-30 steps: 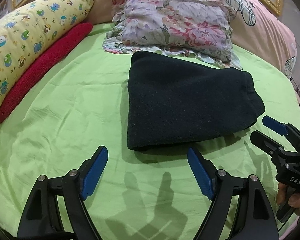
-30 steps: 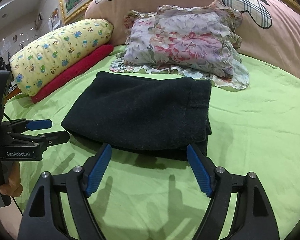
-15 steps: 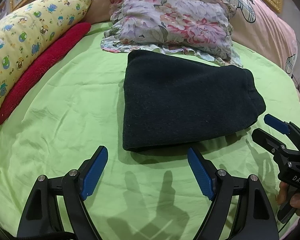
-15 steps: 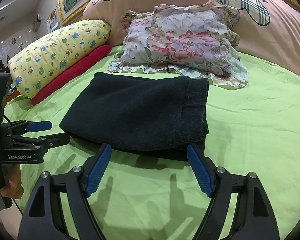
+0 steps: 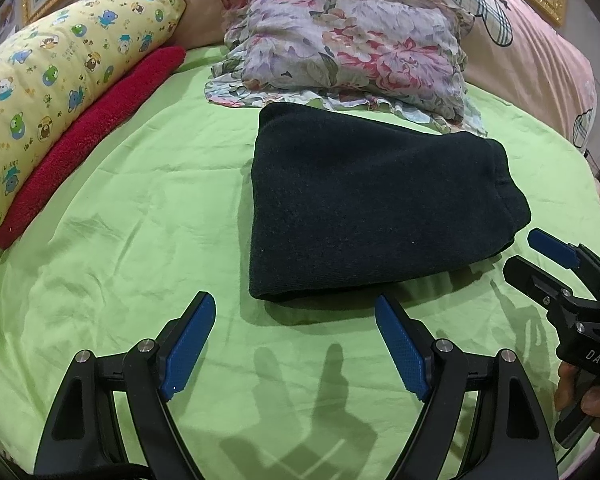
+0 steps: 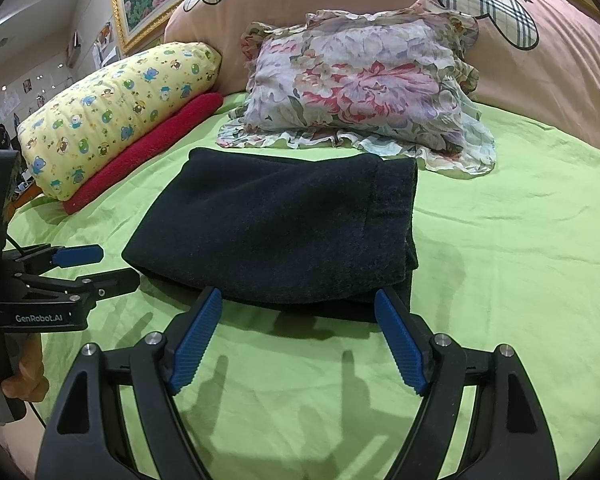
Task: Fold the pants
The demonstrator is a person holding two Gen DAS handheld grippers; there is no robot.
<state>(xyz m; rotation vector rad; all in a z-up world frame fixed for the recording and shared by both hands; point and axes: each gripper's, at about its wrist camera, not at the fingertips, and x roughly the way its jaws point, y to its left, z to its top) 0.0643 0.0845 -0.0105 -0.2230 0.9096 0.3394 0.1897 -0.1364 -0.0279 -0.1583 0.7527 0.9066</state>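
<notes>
The dark navy pants (image 5: 364, 208) lie folded into a thick rectangle on the green bed sheet (image 5: 140, 208); they also show in the right wrist view (image 6: 284, 232). My left gripper (image 5: 296, 312) is open and empty, just short of the bundle's near left corner. My right gripper (image 6: 300, 304) is open and empty, its fingertips at the bundle's near edge. Each gripper shows in the other's view: the right one (image 5: 540, 256) near the bundle's right end, the left one (image 6: 100, 268) at its left end.
A floral pillow (image 5: 352, 44) lies right behind the pants. A yellow cartoon-print pillow (image 5: 60, 92) and a red towel roll (image 5: 96, 136) lie along the left. A pink headboard cushion (image 6: 380, 8) stands at the back. Green sheet lies in front of the grippers.
Both grippers have edged slightly closer to the folded pants and stay open. The pants have not moved.
</notes>
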